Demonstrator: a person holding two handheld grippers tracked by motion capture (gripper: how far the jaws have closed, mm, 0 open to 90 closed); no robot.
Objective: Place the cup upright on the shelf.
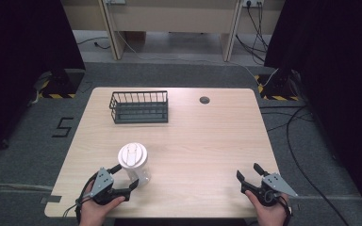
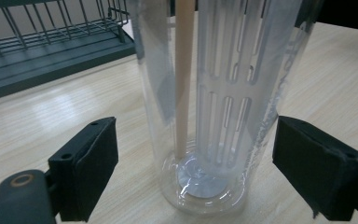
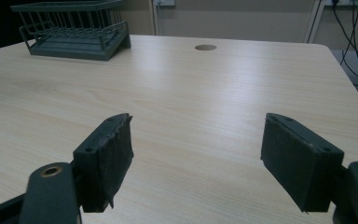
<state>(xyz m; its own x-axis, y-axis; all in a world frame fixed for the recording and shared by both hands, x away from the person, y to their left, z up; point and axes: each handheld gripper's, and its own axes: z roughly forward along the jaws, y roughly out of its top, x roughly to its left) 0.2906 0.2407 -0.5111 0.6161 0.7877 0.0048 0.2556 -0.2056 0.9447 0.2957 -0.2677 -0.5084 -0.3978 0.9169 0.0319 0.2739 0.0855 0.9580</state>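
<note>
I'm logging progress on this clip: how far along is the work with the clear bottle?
Early. Done: the left gripper is open with its jaws on either side of the clear bottle, which stands upright on the table. In hand: closing on it; gaps show at both pads, so no grip yet. Left: the grasp, lift and any move, perhaps toward the wire basket, which looks empty. The right gripper waits open.

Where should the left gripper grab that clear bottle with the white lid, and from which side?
Grip the clear bottle low on its straight round wall, below the wider white lid, coming level from the near side. It stands upright, and the left gripper already has an open jaw on each side of its base, so closing there should hold it.
</note>
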